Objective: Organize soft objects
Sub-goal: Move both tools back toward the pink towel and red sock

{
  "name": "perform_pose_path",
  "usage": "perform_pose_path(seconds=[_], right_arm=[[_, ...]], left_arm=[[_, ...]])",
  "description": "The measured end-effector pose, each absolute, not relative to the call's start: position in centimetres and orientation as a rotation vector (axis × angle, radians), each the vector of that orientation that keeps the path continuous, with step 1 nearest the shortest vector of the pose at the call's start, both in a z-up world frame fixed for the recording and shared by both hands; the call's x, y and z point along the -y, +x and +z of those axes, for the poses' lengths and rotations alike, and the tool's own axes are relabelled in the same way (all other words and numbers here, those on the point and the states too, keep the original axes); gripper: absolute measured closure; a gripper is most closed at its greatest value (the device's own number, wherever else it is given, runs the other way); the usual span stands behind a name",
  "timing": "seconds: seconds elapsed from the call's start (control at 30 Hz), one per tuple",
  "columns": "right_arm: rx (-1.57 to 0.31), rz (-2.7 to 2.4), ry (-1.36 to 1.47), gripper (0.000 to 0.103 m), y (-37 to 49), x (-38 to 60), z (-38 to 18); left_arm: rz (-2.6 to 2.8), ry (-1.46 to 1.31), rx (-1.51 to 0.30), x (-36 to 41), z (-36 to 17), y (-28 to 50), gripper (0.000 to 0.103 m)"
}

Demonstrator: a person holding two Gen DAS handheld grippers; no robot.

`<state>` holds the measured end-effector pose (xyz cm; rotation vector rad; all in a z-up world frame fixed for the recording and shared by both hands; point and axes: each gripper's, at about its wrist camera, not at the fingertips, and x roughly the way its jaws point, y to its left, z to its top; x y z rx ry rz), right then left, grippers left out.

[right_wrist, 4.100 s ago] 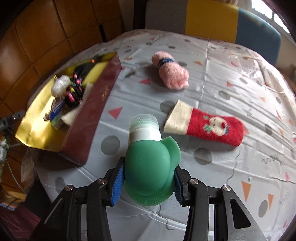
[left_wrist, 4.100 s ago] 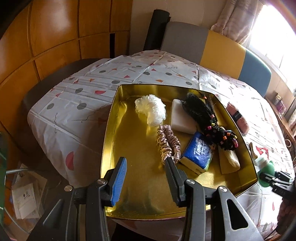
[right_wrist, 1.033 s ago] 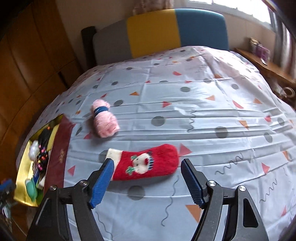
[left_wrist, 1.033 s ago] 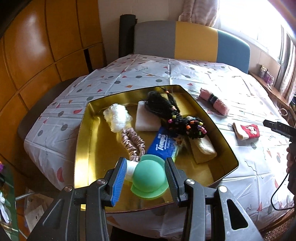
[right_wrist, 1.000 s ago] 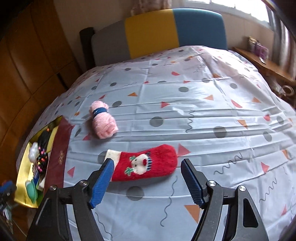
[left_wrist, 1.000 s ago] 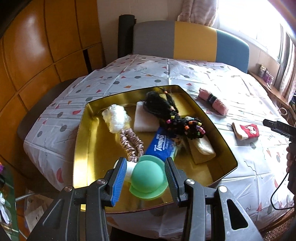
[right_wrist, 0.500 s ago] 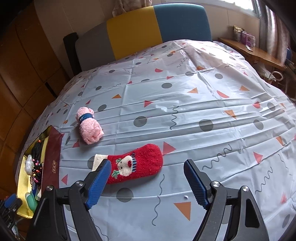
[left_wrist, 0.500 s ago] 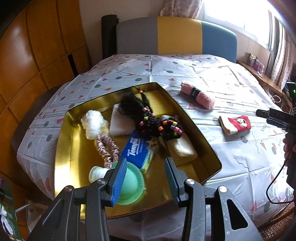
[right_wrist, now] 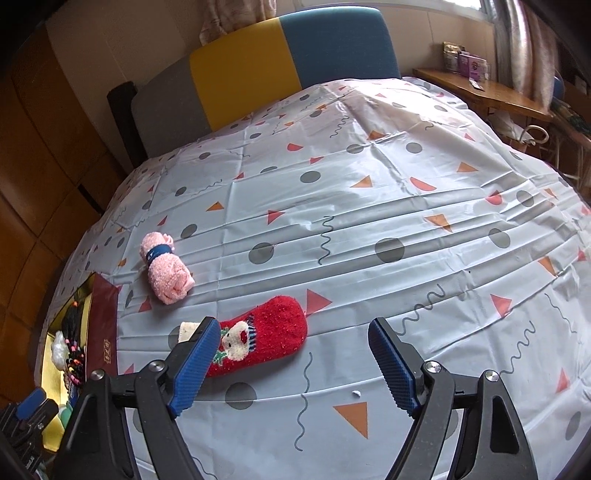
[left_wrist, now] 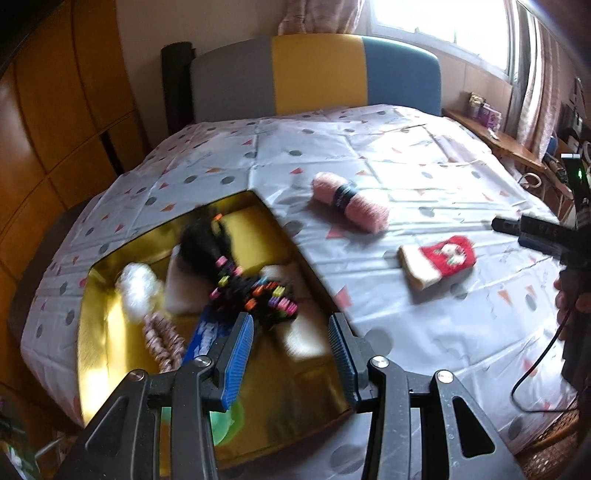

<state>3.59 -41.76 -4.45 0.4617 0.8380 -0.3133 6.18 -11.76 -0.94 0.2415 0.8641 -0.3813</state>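
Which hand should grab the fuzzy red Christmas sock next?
Probably the right gripper: its open jaws, just widened, hover right at the fuzzy red Christmas sock on the table. The left gripper is empty over the gold tray, farther away.

Red sock (right_wrist: pixel 258 341) beside pink roll (right_wrist: pixel 168 271)

We see a lived-in home, likely a dining corner. A tabletop under a pale plastic cloth printed with dots and triangles (right_wrist: pixel 369 206) fills the room, with a grey, yellow and blue upholstered bench back (left_wrist: pixel 317 74) behind it. Orange wooden wall panels (left_wrist: pixel 55 129), pinkish patterned curtains (left_wrist: pixel 317 16) at a bright window (left_wrist: pixel 443 22) and a cluttered wooden sideboard (right_wrist: pixel 480 92) look domestic.
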Motion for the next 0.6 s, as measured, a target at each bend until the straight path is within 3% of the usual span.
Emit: perform_pose_path(seconds=[0.3,0.43,0.6], right_arm=[[-0.823,-0.323,0.501,0.018,3.4,42.4,-4.2],[-0.813,-0.314,0.508,0.018,3.3,42.3,-4.0],[-0.798,-0.309,0.528,0.016,3.1,42.5,-3.8]], left_arm=[[-0.504,0.189,-0.909,17.0,-0.1,10.1,0.06],[-0.518,0.156,-0.976,19.3,-1.3,13.1,0.044],[-0.488,0.071,-1.064,21.5,-3.0,17.0,0.043]])
